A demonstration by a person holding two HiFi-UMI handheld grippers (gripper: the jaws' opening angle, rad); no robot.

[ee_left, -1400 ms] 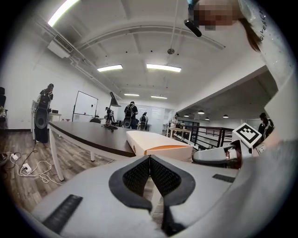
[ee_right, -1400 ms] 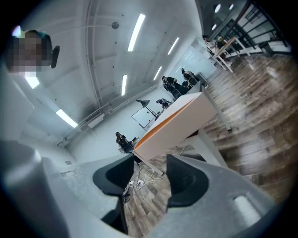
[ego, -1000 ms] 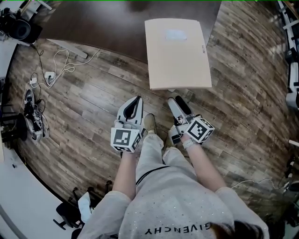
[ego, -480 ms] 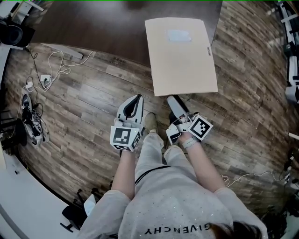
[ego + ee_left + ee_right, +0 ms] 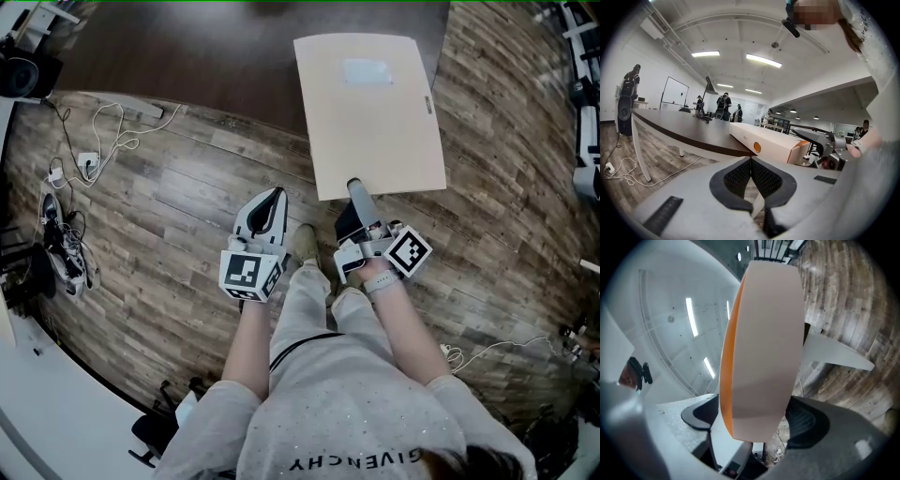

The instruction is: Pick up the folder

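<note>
- Head view: the cream folder (image 5: 370,112) lies on the dark table (image 5: 216,47), with its near end overhanging the wood floor (image 5: 169,206). The right gripper (image 5: 354,199) is at that near edge. The left gripper (image 5: 272,199) hangs apart over the floor.
- Left gripper view: its jaws are closed together on nothing, pointing toward the table edge and the folder.
- Right gripper view: its jaws are opening, spread wide, with the folder's orange-edged end between them, the pads not pressing it.

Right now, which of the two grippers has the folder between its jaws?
The right gripper: its opening jaws straddle the near edge of the flat beige folder. The left gripper is shut and empty.
</note>
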